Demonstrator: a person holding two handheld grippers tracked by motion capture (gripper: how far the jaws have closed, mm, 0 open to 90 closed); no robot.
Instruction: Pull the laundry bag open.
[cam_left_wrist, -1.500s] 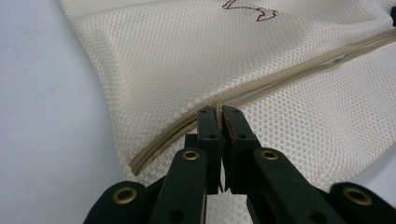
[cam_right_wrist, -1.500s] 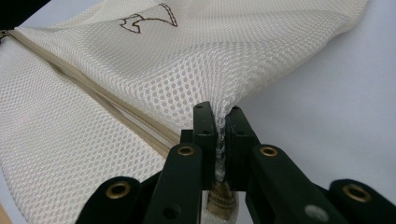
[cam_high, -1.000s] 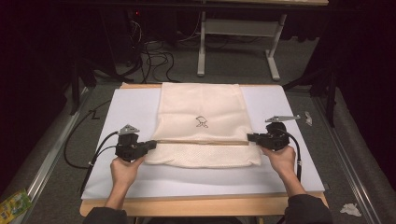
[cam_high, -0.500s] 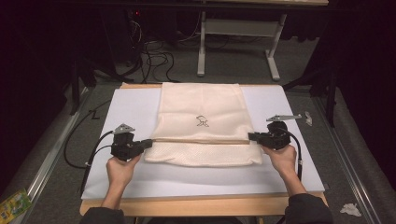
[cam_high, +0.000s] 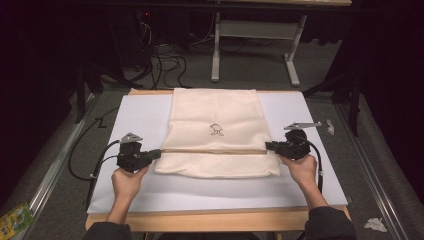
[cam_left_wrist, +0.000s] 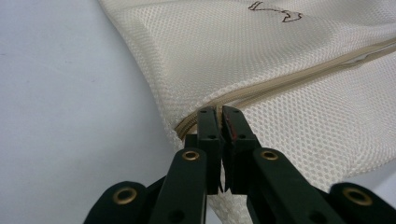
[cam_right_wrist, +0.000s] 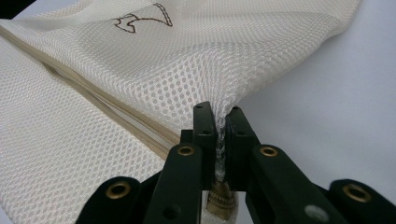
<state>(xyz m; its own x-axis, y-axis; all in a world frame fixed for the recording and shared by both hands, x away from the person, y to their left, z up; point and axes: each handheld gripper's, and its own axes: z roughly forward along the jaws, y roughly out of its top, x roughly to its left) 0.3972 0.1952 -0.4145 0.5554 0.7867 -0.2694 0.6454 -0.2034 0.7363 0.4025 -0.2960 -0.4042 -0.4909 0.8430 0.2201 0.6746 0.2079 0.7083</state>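
Cream mesh bag (cam_high: 215, 132) lies flat mid-table on the white board (cam_high: 140, 117), far end at the board's back edge, near part folded along the zipper (cam_left_wrist: 299, 77); the left gripper (cam_high: 150, 156) is clamped on the fold's left end, the right gripper (cam_high: 272, 146) pinches mesh at the right end. Likely risk — both bites look thin, so uneven pulling could slip the mesh free or skew the fold. Bare board either side and in front gives room; the back edge doesn't.
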